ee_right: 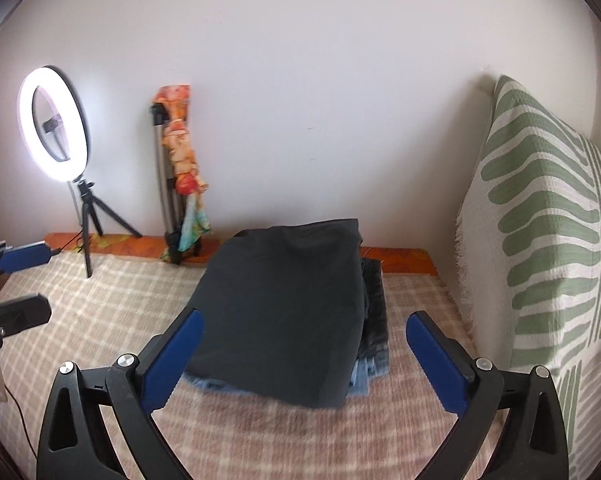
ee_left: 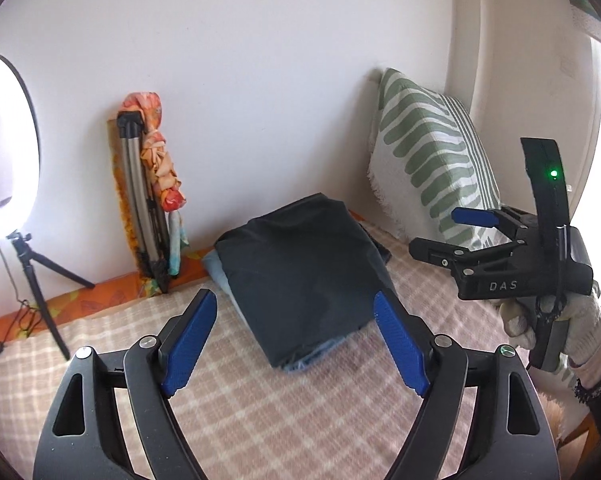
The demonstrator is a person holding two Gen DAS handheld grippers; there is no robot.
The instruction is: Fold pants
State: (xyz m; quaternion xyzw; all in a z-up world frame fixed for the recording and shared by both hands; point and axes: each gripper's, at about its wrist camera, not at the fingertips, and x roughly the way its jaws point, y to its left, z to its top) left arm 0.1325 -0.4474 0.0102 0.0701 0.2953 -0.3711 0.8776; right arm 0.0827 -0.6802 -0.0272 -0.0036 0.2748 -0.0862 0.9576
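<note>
Dark folded pants (ee_left: 304, 264) (ee_right: 284, 312) lie flat on top of a small stack of folded jeans (ee_right: 374, 364) on the checked blanket (ee_left: 260, 408). My left gripper (ee_left: 294, 300) hangs open just short of the stack, with nothing between its blue pads. My right gripper (ee_right: 306, 316) is also open and empty; its fingers frame the near edge of the dark pants without touching them. In the left wrist view the right gripper (ee_left: 436, 230) is off to the right, held by a gloved hand (ee_left: 560, 324). The left gripper (ee_right: 46, 282) shows at the left edge of the right wrist view.
A green-striped pillow (ee_right: 540, 240) leans against the wall right of the stack. A lit ring light on a small tripod (ee_right: 54, 124) stands at the left. A folded tripod wrapped in orange cloth (ee_left: 152, 188) leans on the wall. An orange border (ee_right: 400, 262) runs behind the blanket.
</note>
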